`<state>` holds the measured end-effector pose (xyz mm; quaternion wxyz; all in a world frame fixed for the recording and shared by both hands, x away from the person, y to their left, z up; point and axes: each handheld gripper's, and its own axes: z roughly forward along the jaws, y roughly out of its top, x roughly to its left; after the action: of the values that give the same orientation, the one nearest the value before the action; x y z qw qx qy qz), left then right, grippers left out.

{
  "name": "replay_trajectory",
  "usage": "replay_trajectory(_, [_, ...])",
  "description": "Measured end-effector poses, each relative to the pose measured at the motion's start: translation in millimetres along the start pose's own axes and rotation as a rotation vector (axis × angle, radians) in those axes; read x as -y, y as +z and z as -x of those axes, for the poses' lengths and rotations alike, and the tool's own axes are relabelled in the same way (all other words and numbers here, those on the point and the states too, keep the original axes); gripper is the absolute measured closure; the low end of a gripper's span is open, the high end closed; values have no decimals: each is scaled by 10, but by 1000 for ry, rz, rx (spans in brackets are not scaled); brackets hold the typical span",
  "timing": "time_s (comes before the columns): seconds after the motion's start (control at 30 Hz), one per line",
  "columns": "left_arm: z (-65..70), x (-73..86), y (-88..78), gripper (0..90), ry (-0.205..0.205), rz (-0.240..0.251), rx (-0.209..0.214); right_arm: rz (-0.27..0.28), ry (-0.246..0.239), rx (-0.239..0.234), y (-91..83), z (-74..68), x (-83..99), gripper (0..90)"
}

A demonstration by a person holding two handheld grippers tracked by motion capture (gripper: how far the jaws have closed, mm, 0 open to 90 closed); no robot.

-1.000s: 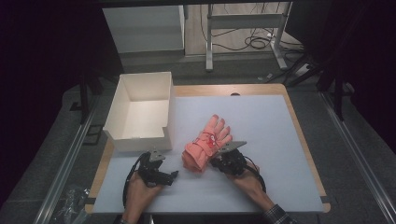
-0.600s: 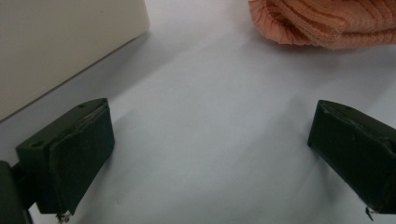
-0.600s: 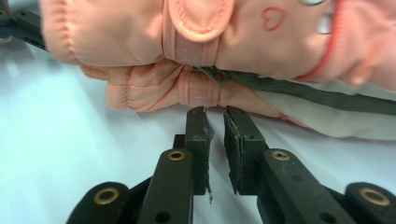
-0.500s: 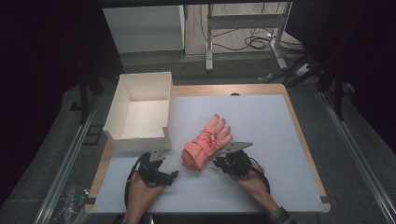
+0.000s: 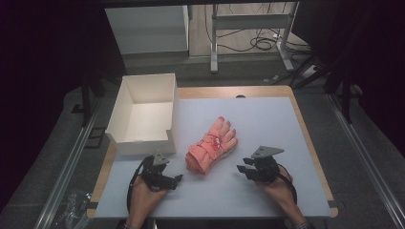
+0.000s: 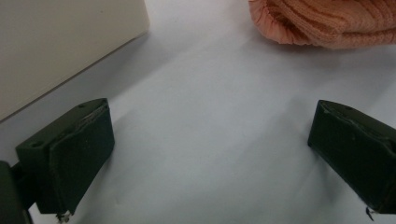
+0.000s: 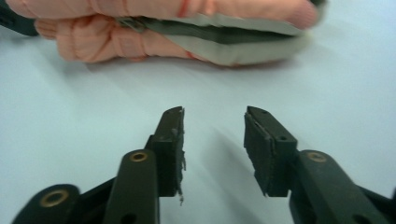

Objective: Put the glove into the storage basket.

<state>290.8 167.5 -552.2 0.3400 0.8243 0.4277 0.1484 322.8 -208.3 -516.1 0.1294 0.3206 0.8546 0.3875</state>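
Note:
A pair of salmon-pink knitted gloves lies stacked in the middle of the white table top, fingers pointing away. My right gripper rests on the table to the gloves' right, clear of them; its jaws have just been opening and nothing is between them. The gloves lie ahead of it in the right gripper view. My left gripper sits near the front edge, left of the gloves' cuff, jaws wide open and empty.
An open white cardboard box stands at the table's left, close beside my left gripper. The table's wooden edge frames the white mat. A desk frame and cables lie on the floor beyond the far edge.
My right gripper has drawn back to the right, away from the gloves, and its jaws have spread apart. The gloves lie where they were. The left gripper has stayed put.

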Motion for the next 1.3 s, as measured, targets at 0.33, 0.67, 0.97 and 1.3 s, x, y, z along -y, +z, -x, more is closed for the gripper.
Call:
replay_trajectory(0.33, [3,-30,-15,19,3,-23,6,23,14,89,-236,242,205,424])
replay_trajectory(0.67, [156,-185,-69,26,32,-44,83,-12,40,199,-293,422,389,298])
replay_trajectory(0.97, [212,-354,-156,1,44,-47,150,-30,83,209,-263,489,407,197])
replay_trajectory(1.3, [337,-747,-217,0,105,-57,186,-27,87,210,-262,493,415,196])
